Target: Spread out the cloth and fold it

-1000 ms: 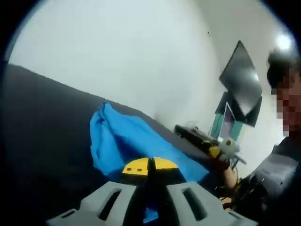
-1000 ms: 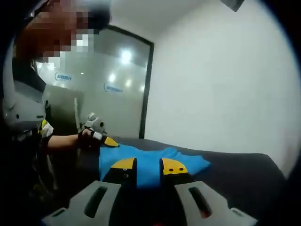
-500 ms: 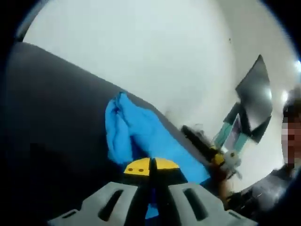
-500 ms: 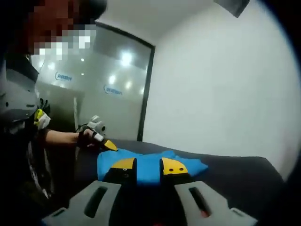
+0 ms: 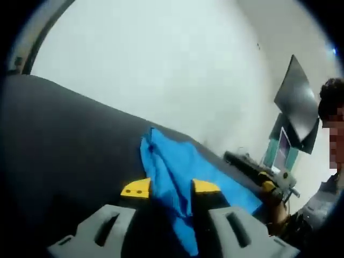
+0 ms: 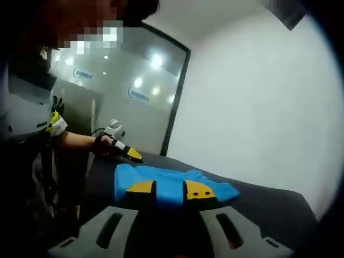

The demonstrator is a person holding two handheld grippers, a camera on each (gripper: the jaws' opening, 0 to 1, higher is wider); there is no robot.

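Parted now, left gripper (image 5: pixel 170 188) straddles blue cloth (image 5: pixel 183 172); right gripper (image 6: pixel 170 189) gapes before it.

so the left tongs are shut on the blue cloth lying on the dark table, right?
Not quite: the left tongs are open, their yellow tips apart with the blue cloth running between them, as the left gripper view shows. The cloth does lie on the dark table.

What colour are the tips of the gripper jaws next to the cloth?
Yellow, on black and grey jaws beside the bright blue cloth; the left gripper view shows it best.
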